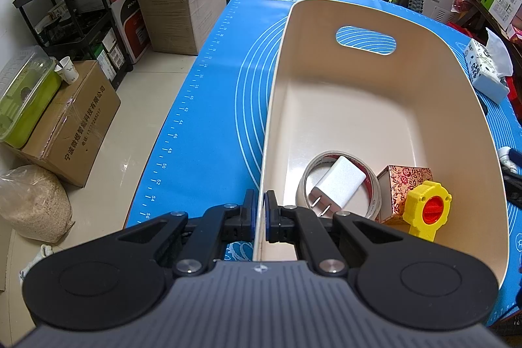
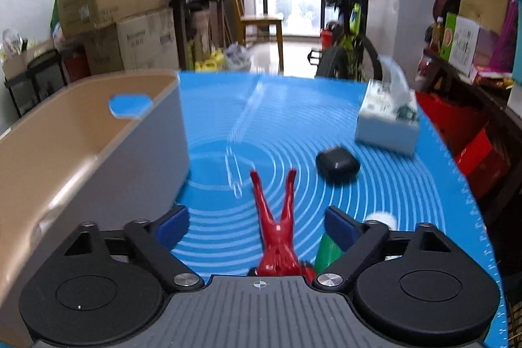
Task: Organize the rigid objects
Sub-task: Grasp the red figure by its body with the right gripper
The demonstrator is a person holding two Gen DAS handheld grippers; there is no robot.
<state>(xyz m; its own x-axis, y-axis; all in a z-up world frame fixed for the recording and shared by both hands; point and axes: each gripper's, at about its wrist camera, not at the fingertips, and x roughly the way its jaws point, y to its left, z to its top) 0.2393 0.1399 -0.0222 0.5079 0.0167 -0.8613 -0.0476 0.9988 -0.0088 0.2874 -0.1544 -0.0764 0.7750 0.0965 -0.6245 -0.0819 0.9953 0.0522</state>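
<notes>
A cream bin stands on the blue mat. My left gripper is shut on the bin's near-left wall, one pad inside and one outside. In the bin lie a white charger on a tape roll, a patterned box and a yellow and red toy. In the right wrist view my right gripper stands open over a red figurine that lies on the mat between the fingers, untouched by the pads. The bin is to its left.
A black case and a tissue pack lie on the mat beyond the right gripper. A green bottle with a white cap sits by its right finger. Boxes, shelves and a bicycle surround the table.
</notes>
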